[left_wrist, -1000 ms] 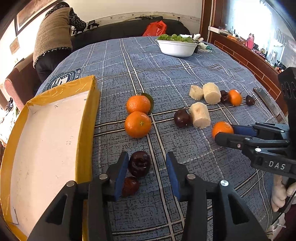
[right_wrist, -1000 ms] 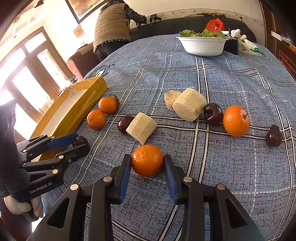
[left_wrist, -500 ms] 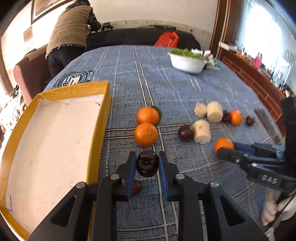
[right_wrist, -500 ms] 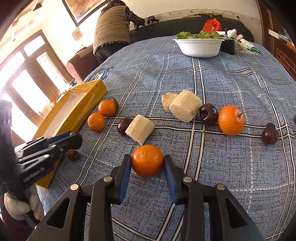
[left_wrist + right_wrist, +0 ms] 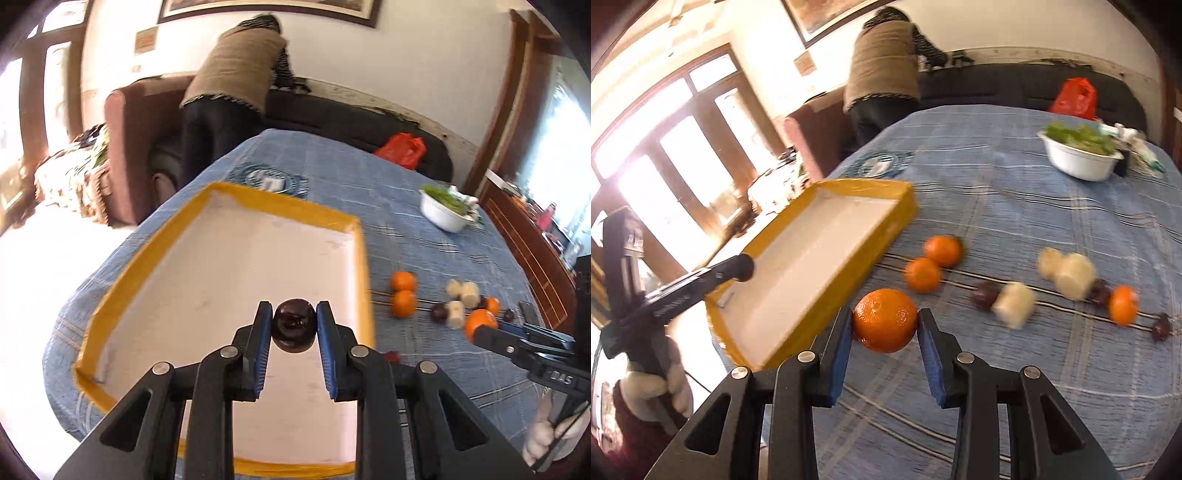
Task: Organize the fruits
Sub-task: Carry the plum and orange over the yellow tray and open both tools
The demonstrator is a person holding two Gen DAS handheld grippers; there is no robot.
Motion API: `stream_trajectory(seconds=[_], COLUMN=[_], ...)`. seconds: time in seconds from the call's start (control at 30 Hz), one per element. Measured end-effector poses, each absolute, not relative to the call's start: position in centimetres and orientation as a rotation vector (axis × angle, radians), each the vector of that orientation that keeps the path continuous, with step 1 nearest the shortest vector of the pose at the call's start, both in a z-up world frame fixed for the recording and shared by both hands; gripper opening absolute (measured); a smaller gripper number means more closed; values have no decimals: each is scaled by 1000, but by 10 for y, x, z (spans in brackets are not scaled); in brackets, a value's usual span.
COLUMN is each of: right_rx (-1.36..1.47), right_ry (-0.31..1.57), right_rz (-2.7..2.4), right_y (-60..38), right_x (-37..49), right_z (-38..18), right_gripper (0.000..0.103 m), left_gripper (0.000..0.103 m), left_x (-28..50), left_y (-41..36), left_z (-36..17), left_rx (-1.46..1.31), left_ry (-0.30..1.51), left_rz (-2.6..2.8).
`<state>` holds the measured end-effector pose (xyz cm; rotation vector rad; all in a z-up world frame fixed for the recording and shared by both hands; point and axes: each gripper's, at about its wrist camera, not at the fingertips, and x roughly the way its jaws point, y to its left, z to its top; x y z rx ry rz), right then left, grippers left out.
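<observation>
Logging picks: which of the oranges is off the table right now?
The orange clamped in the right gripper, lifted beside the yellow tray. The other three oranges lie on the blue tablecloth, untouched.

Left gripper (image 5: 294,328) is hanging over the tray (image 5: 229,190), pinching a plum (image 5: 293,329). Right gripper (image 5: 884,325) is sitting just off the tray's edge, squeezing an orange (image 5: 885,319).
</observation>
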<state>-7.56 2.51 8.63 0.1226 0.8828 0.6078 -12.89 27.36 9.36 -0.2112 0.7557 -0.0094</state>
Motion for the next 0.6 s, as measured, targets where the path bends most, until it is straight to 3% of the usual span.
stream_trajectory(seconds=[0.27, 0.6], right_rx=[10, -106], right_ry=[964, 1015], right_rz=[778, 819], right_y=[140, 203], right_x=[-75, -77], right_z=[67, 33], right_gripper=[40, 41], left_gripper=[24, 26], left_x=[-121, -125], left_y=[327, 371], left_z=[64, 43], left_rx=[-286, -434], left_ry=[806, 832], left_rz=[84, 93])
